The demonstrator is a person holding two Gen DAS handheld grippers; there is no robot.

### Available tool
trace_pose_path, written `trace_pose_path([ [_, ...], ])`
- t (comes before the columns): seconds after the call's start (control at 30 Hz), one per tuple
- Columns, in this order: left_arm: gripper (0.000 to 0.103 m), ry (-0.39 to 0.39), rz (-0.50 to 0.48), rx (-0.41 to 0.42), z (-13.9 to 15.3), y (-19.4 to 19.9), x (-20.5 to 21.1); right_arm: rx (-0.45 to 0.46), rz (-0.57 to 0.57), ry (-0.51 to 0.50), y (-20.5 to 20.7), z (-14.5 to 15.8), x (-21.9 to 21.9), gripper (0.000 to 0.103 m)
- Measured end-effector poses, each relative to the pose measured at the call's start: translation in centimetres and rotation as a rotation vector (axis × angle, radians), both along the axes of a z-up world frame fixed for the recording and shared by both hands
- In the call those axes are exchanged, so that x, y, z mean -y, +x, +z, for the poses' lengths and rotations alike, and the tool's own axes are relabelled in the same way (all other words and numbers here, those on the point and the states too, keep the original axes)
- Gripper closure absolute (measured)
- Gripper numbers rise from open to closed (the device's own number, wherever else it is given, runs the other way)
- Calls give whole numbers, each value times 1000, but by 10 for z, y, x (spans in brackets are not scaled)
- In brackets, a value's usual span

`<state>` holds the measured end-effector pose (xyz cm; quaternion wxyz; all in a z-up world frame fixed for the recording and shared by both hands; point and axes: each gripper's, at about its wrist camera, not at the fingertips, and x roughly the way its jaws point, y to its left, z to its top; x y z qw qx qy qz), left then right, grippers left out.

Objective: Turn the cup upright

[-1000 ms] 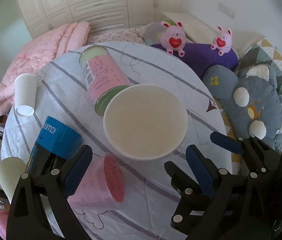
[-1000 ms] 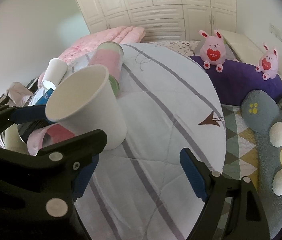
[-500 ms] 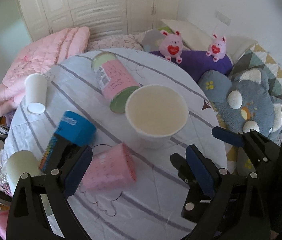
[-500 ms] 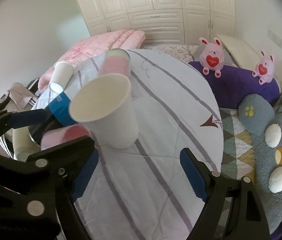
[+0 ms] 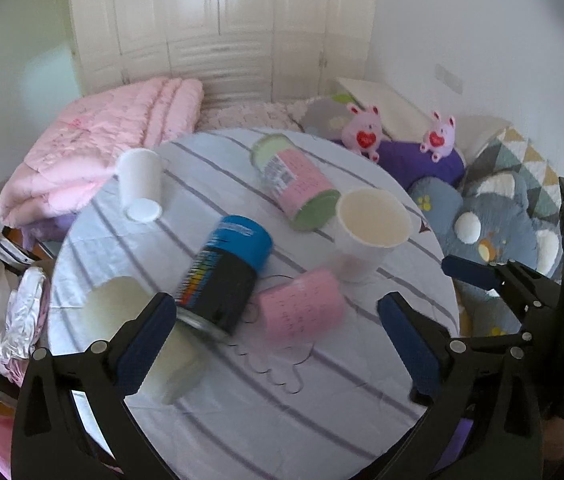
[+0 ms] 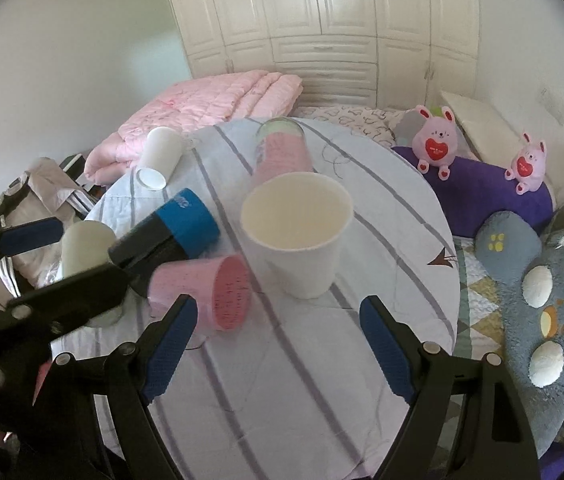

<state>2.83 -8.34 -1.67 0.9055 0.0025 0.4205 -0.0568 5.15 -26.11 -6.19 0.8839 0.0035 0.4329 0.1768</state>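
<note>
A white paper cup [image 5: 369,236] stands upright, mouth up, on the round striped table [image 5: 282,420]; it also shows in the right wrist view [image 6: 299,236]. My left gripper [image 5: 278,344] is open and empty, held back above the table's near side. My right gripper [image 6: 278,344] is open and empty, just in front of the cup without touching it. A small pink cup [image 6: 206,292] lies on its side beside the white cup. Another white cup [image 5: 140,186] lies on its side at the far left.
A blue-capped black can [image 5: 226,276] and a pink-labelled green-lidded can [image 5: 297,182] lie on their sides. A cream cup [image 5: 138,332] lies near my left finger. Plush toys and cushions [image 6: 481,184] sit right of the table; a pink quilt [image 6: 210,108] lies behind.
Both grippers have pulled back and up from the white cup, which stays upright on the table. More of the table and the fallen cans has come into view.
</note>
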Motion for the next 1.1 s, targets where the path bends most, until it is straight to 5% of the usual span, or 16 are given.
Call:
trace_pose_path([
  [0.6,0,-27,39,177,23,-59,-79,183,-123,-6,-58,59,-33,18],
  [1.1,0,-52,32,249,29,-76,-89,290,-123,-61,-82,77,-55,18],
])
